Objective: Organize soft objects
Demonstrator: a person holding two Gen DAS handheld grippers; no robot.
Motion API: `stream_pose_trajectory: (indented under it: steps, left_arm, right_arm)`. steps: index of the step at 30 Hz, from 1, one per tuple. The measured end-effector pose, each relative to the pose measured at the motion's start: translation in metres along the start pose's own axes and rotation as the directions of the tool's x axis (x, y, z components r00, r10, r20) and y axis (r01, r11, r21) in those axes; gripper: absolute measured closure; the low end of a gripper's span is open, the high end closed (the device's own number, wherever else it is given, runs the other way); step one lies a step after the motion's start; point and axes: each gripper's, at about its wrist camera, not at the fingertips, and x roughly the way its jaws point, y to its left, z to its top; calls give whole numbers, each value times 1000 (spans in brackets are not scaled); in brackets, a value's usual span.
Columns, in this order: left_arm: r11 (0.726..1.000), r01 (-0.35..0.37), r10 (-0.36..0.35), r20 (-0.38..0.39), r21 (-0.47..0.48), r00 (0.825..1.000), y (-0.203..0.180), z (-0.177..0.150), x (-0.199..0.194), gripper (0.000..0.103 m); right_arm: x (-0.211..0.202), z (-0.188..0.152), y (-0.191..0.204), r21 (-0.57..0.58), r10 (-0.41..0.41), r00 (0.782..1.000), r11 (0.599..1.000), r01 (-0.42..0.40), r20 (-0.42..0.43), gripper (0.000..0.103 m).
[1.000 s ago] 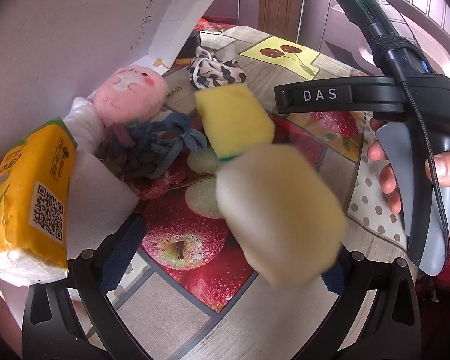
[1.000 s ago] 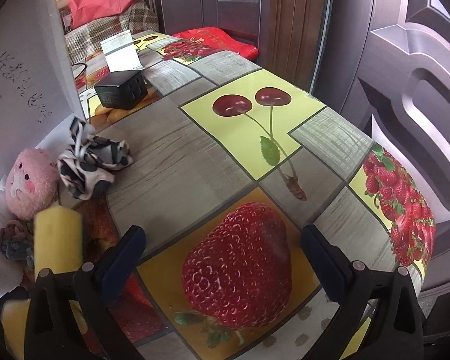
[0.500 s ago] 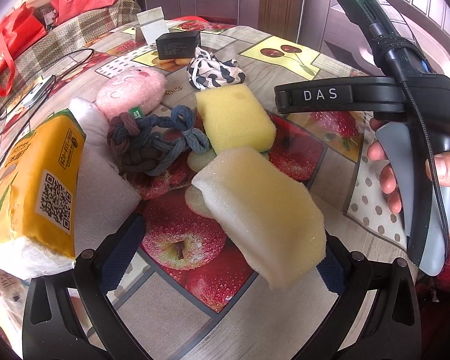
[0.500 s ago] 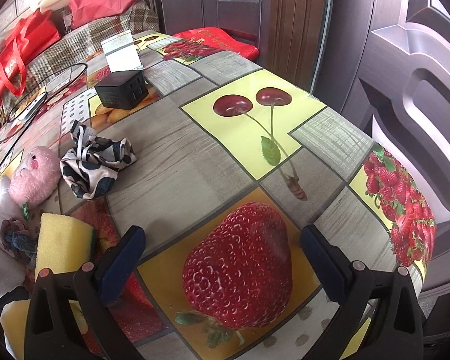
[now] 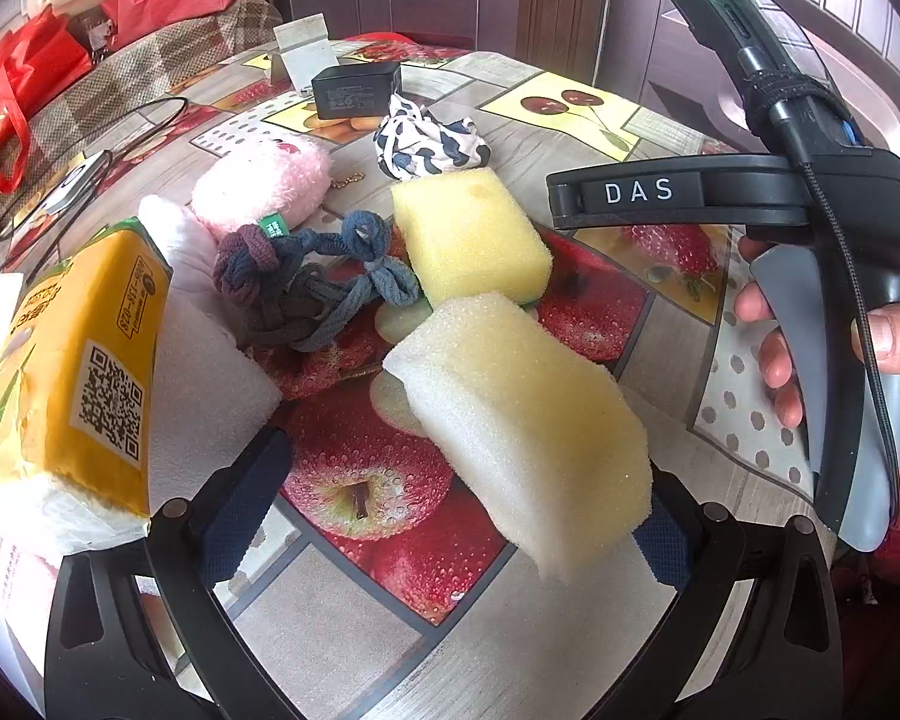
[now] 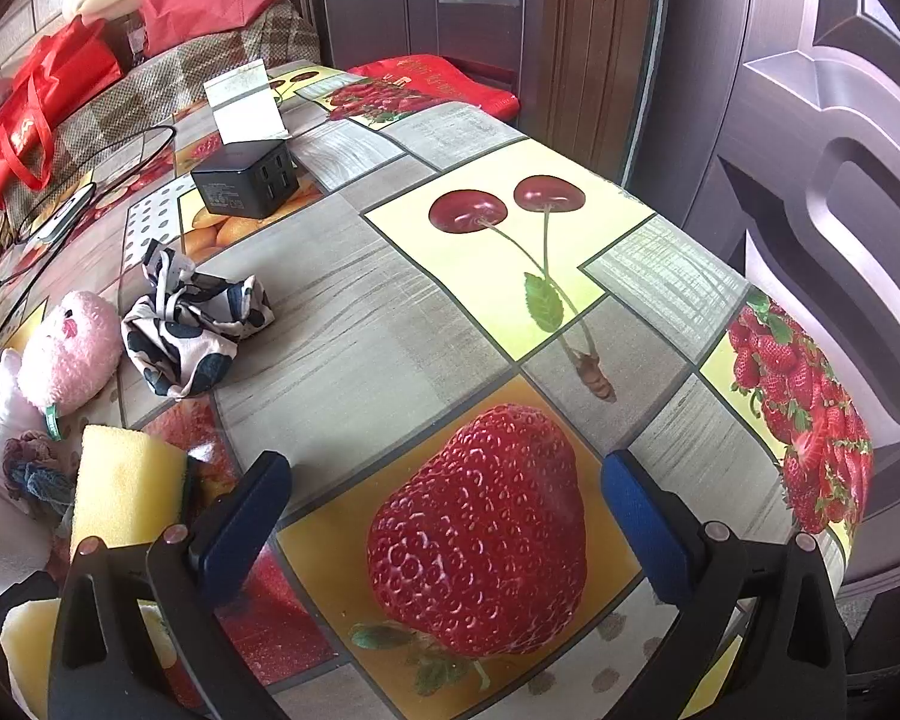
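My left gripper (image 5: 450, 516) is open wide over the fruit-print tablecloth (image 5: 354, 618). A pale yellow foam sponge (image 5: 528, 420) rests against its right finger, tilted up; the left finger stands apart from it. Beyond lie a yellow sponge (image 5: 471, 237), a blue-grey knotted rope toy (image 5: 312, 288), a pink plush (image 5: 258, 183) and a black-and-white cloth (image 5: 426, 147). A yellow tissue pack (image 5: 72, 372) sits at left. My right gripper (image 6: 444, 516) is open and empty above a printed strawberry; the plush (image 6: 69, 351), cloth (image 6: 192, 318) and yellow sponge (image 6: 123, 489) lie to its left.
A black charger block (image 6: 246, 183) and a white card (image 6: 246, 102) stand at the table's far side, with a black cable (image 6: 78, 180) and red bags (image 6: 30, 114) behind. The right hand-held gripper body (image 5: 810, 252) fills the right of the left wrist view. A door (image 6: 810, 120) stands beyond the table edge.
A white sheet that covered the upper left one second ago is gone, so the far table and bags show. The pale sponge has settled into sharp view; both grippers have stayed put.
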Motion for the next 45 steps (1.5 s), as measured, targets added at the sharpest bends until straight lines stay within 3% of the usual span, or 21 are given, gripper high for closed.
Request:
stream_pose_trajectory:
  steps: [45]
  left_arm:
    - [1000,1,-1,0,-1,1000,0,0,0,1]
  right_arm:
    - [-1,0,0,-3,14,1000,1000,-14,1,0]
